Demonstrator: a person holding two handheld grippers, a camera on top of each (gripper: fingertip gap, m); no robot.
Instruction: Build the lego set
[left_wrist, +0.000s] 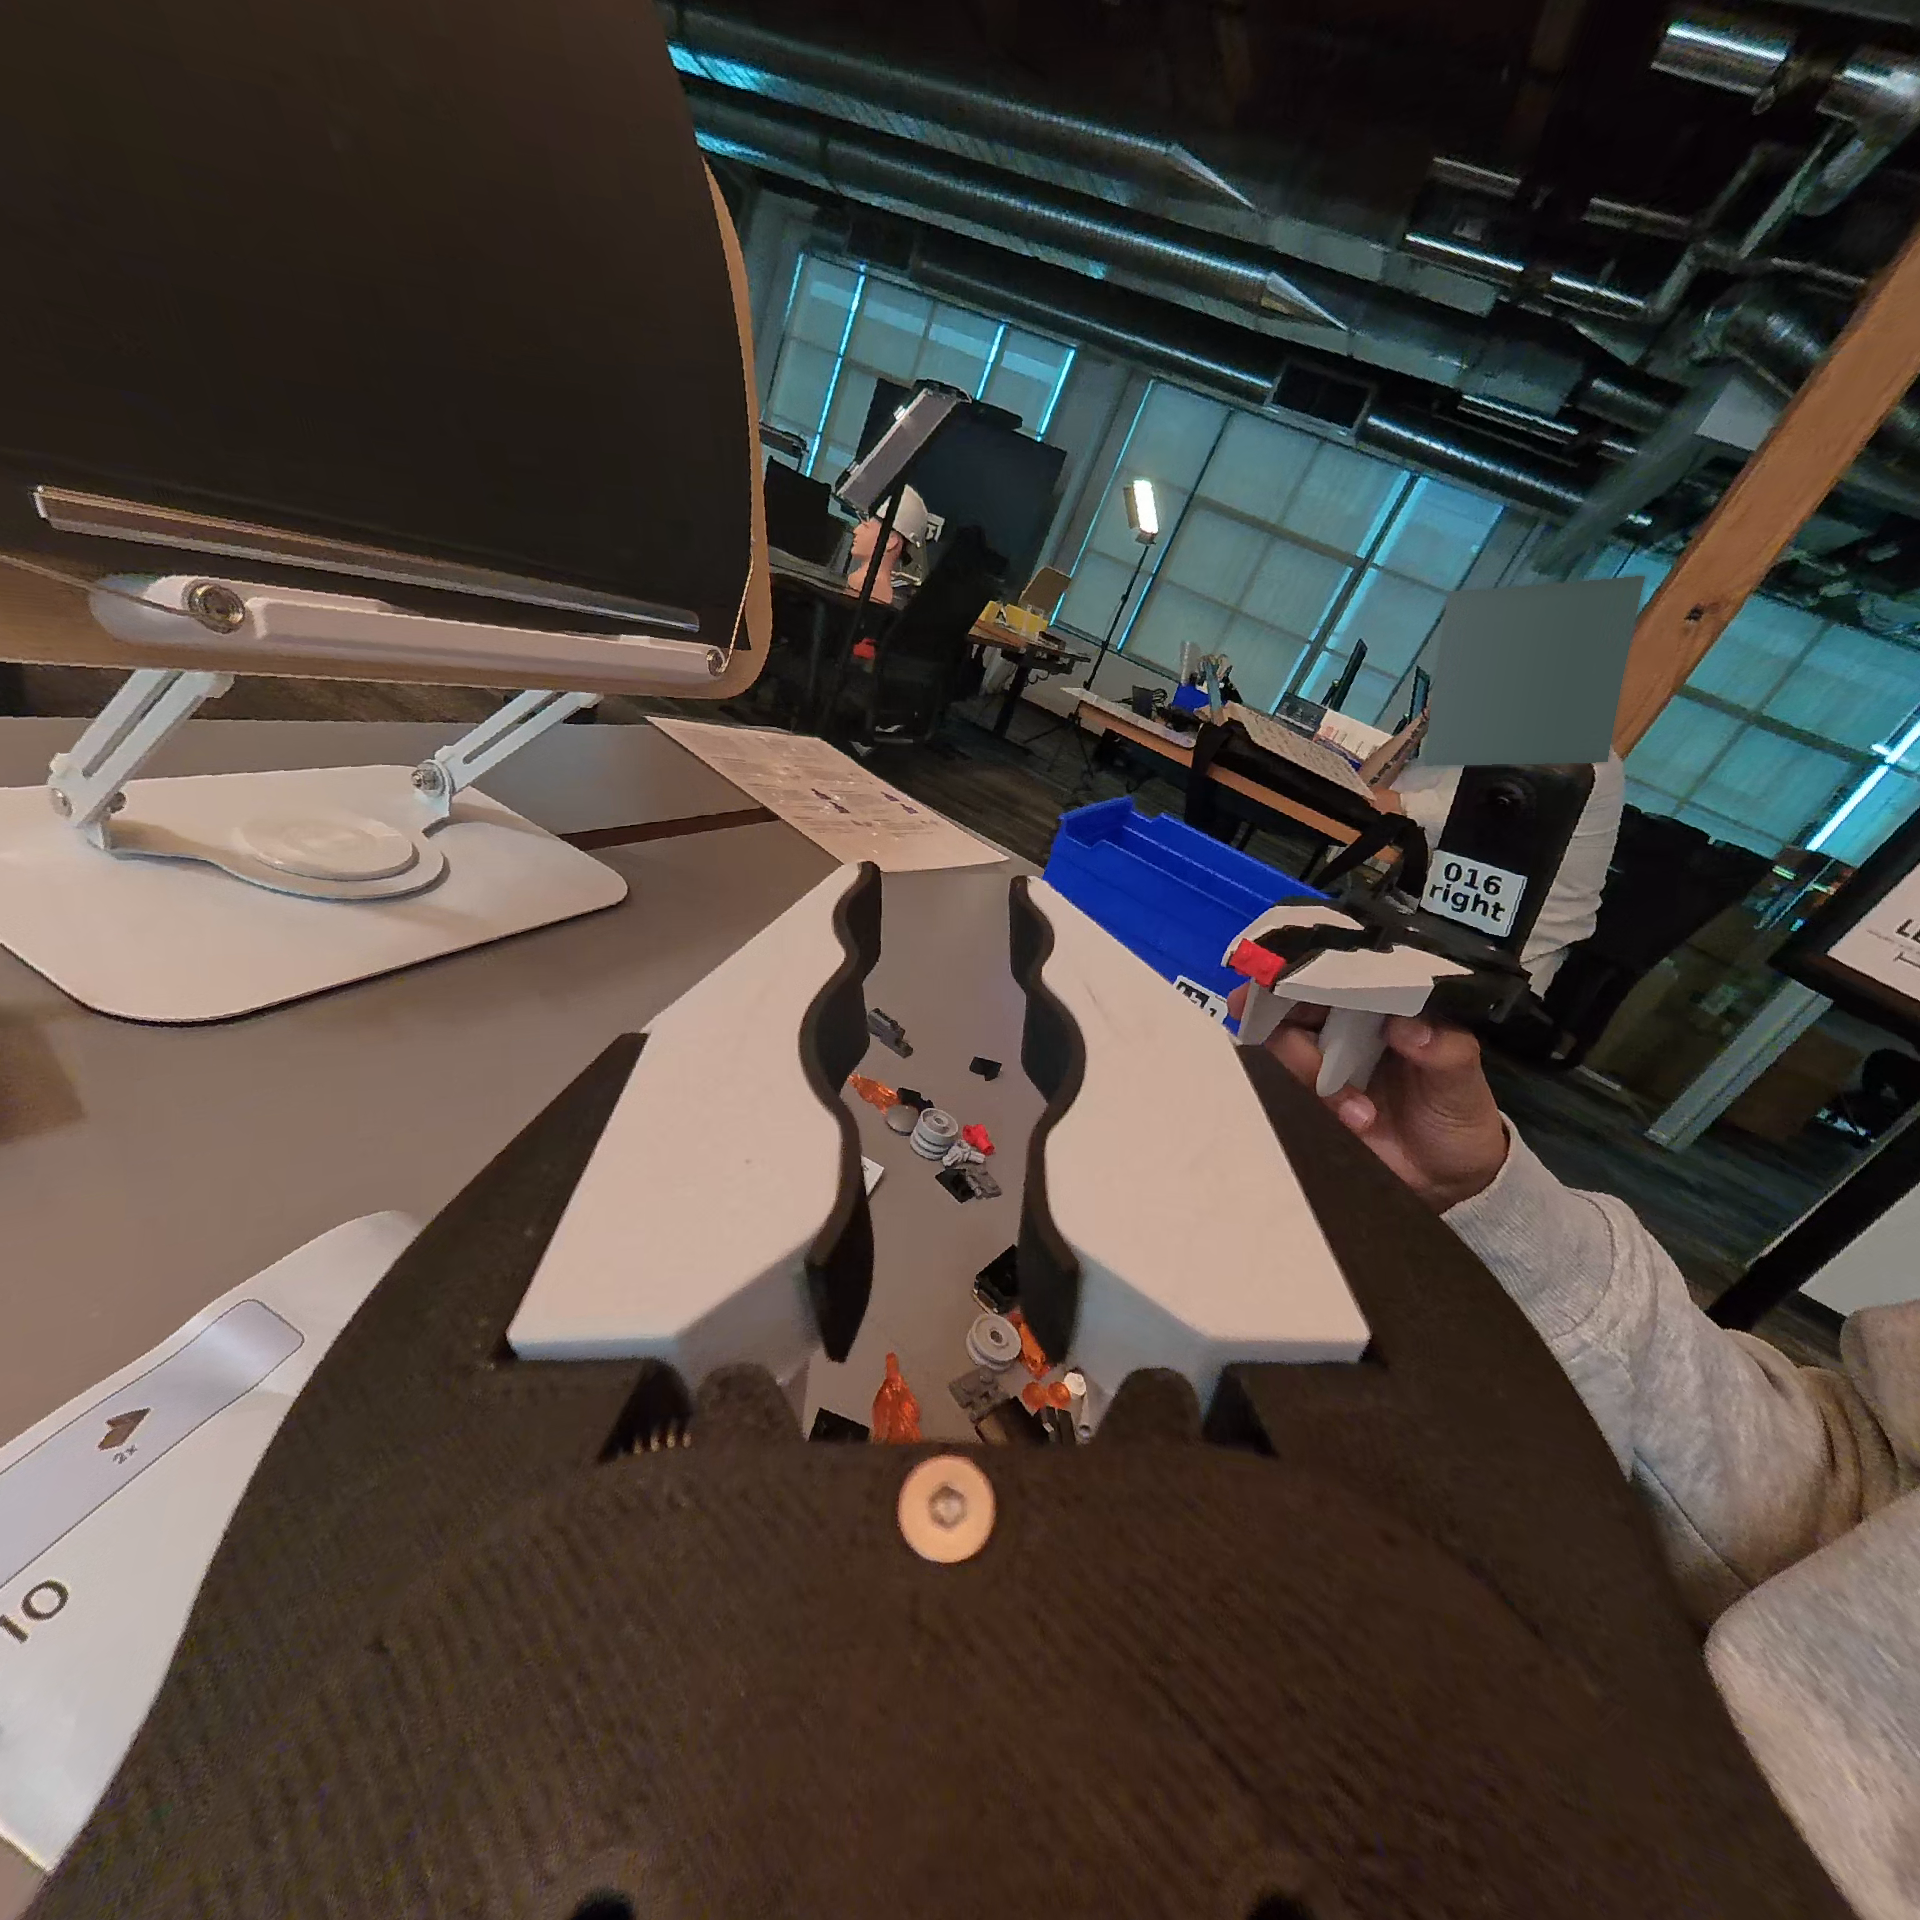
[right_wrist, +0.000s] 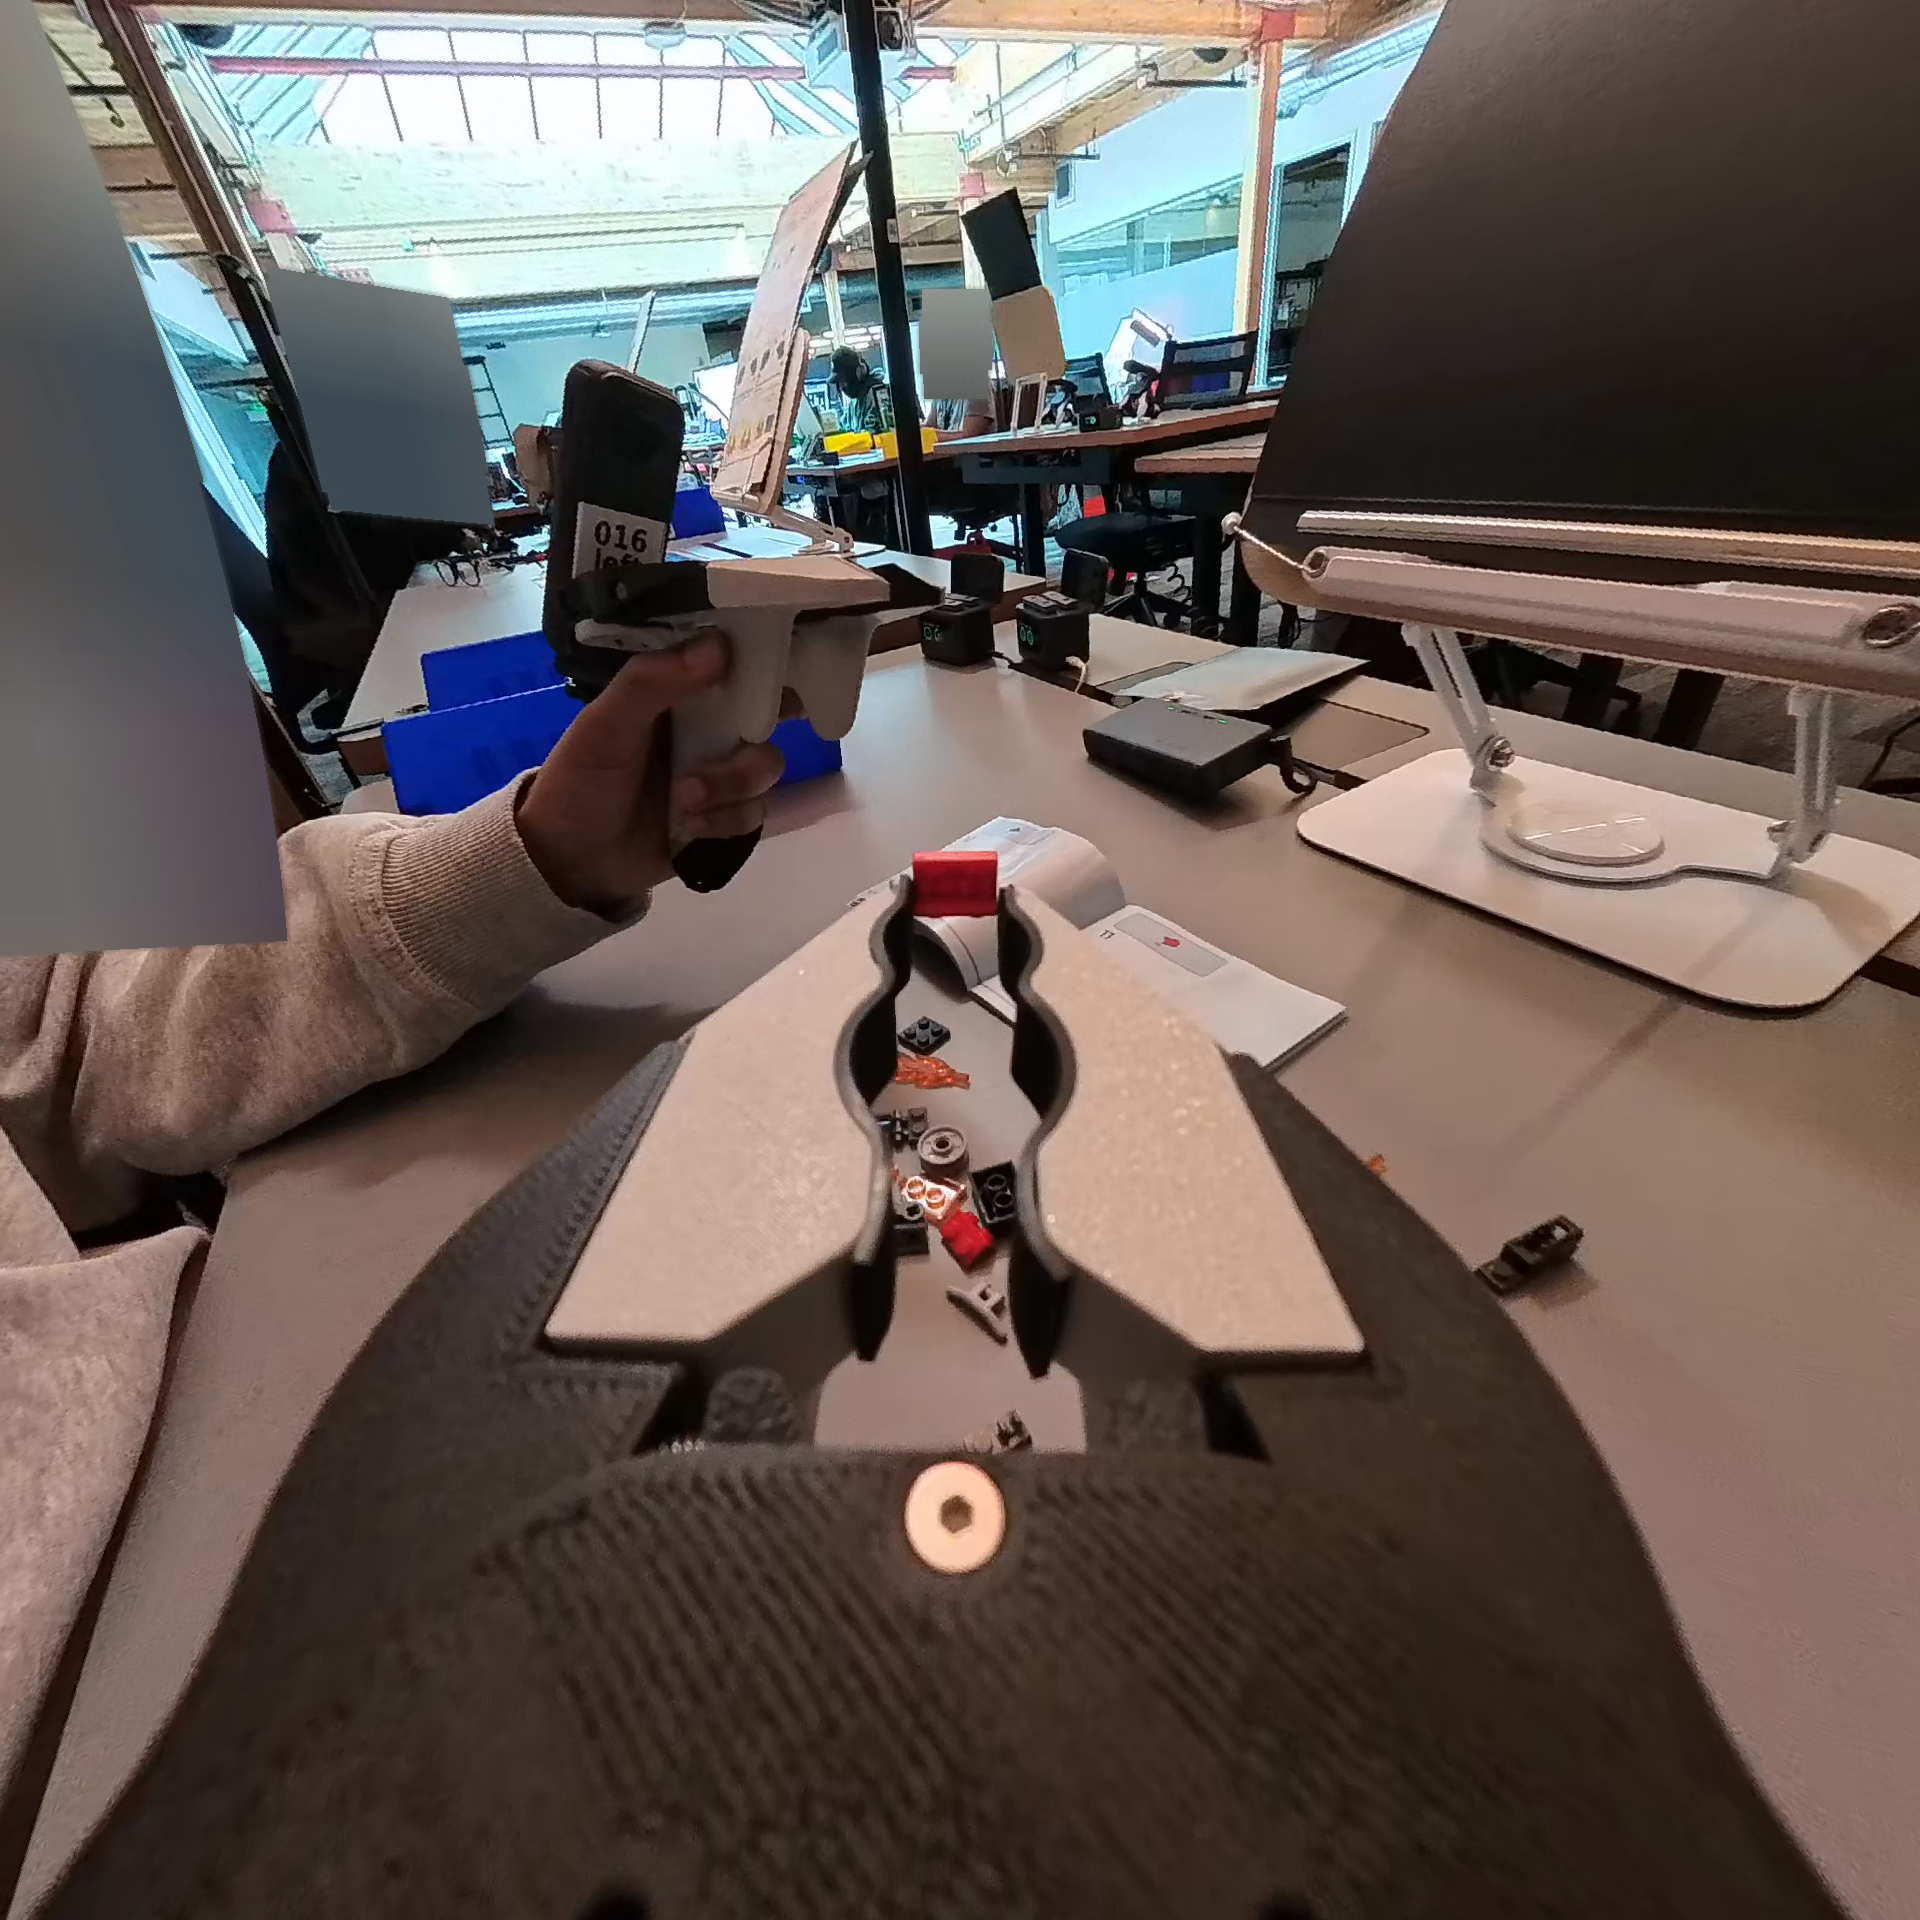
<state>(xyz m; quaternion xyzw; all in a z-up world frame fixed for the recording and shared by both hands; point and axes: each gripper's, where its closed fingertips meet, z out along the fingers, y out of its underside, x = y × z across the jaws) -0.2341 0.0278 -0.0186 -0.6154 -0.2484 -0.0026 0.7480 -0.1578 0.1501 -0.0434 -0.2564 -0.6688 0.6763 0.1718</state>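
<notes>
My right gripper (right_wrist: 954, 906) is shut on a small red brick (right_wrist: 954, 883) at its fingertips, held above the grey table. It also shows in the left wrist view (left_wrist: 1262, 961), off to the right, with the red brick (left_wrist: 1255, 956) at its tip. My left gripper (left_wrist: 943, 894) is open and empty, held above a scatter of loose pieces (left_wrist: 951, 1138): grey round parts, black bricks, orange transparent parts, a red piece. In the right wrist view the left gripper (right_wrist: 930, 594) is raised at the left. The same loose pieces (right_wrist: 951, 1184) lie below my right fingers.
An instruction booklet (right_wrist: 1164, 956) lies open beyond the pieces; a page edge (left_wrist: 125, 1475) shows at the left. A white stand (left_wrist: 312, 883) carries a dark board. Blue bins (left_wrist: 1153, 883) stand at the table edge. A black brick (right_wrist: 1536, 1252) lies apart at the right. A black box (right_wrist: 1179, 743) sits farther back. My right fingertips sit around 15 cm from my left ones.
</notes>
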